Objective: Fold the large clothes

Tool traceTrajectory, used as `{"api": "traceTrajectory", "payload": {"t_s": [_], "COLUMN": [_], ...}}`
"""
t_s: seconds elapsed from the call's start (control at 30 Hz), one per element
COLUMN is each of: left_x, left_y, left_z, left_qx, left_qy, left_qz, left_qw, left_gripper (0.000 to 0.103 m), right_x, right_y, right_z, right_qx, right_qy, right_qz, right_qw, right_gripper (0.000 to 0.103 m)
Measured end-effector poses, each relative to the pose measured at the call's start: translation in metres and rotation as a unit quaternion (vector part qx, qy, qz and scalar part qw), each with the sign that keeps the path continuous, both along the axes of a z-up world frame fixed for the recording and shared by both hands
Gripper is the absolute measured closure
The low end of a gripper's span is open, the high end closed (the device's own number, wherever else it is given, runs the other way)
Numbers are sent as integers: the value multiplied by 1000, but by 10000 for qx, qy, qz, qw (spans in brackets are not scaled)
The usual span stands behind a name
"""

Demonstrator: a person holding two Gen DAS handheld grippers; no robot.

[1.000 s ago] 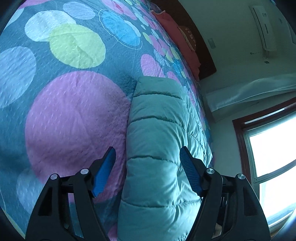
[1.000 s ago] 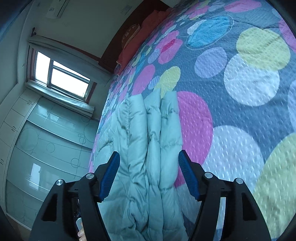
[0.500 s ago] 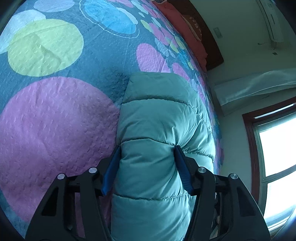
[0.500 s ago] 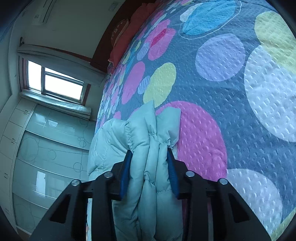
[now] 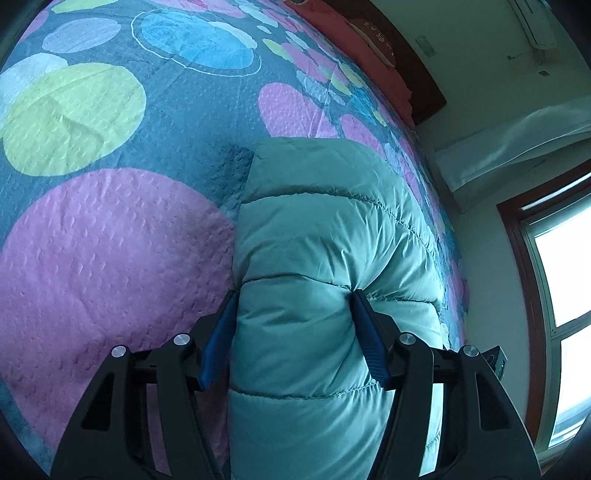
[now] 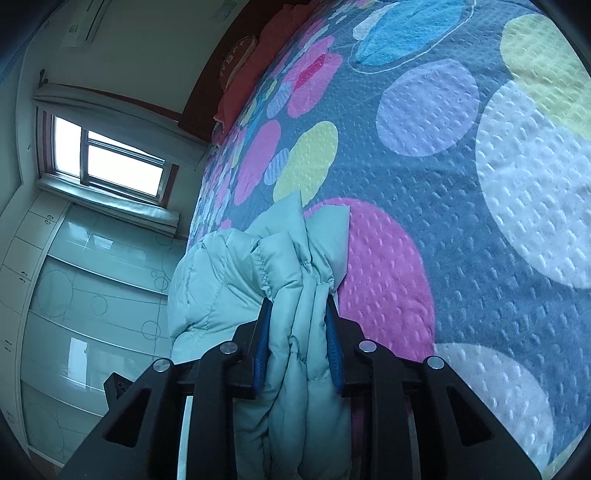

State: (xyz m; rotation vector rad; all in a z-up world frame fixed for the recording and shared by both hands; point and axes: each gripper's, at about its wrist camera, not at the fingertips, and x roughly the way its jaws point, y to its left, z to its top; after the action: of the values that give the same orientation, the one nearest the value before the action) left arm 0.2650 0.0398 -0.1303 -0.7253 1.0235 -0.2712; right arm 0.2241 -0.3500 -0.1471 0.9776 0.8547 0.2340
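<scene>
A pale teal quilted puffer jacket (image 5: 325,236) lies on a bed with a grey bedspread (image 5: 110,206) covered in coloured circles. My left gripper (image 5: 293,295) is shut on a thick padded fold of the jacket, its blue pads pressed into both sides. In the right wrist view my right gripper (image 6: 297,301) is shut on a bunched edge of the same jacket (image 6: 229,280), which is lifted off the bedspread (image 6: 461,206).
Red pillows (image 5: 354,33) and a dark headboard lie at the far end of the bed. A window (image 6: 107,162) and glass-fronted wardrobe doors (image 6: 85,317) stand beside the bed. The bed edge runs close to the jacket on the window side.
Both grippers went from open around the jacket to shut on it. The right gripper has raised its bunched edge off the bed.
</scene>
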Motion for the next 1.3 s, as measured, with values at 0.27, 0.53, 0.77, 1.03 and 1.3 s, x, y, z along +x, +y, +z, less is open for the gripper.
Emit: {"api": "traceTrajectory", "payload": {"t_s": [0.27, 0.53, 0.77, 1.03, 1.3], "left_x": [-39, -73, -76, -80, -85], "left_y": [20, 16, 10, -1, 4], "left_z": [6, 4, -3, -6, 2], "left_qx": [-82, 40, -73, 14, 143], "left_qy": [-30, 18, 23, -16, -11], "left_qz": [139, 149, 157, 321, 357], "left_qw": [9999, 9999, 9998, 9995, 9993], "left_gripper": [28, 20, 46, 54, 36], "right_x": [-45, -83, -85, -87, -97], "right_y": [7, 14, 19, 23, 17], "right_z": [20, 7, -3, -10, -10], "right_qx": [51, 168, 244, 311, 503], "right_qy": [-226, -148, -83, -77, -131], "right_qz": [182, 353, 284, 124, 33], "right_qw": [9996, 9991, 9993, 9994, 9986], "right_gripper": [42, 38, 65, 73, 61]}}
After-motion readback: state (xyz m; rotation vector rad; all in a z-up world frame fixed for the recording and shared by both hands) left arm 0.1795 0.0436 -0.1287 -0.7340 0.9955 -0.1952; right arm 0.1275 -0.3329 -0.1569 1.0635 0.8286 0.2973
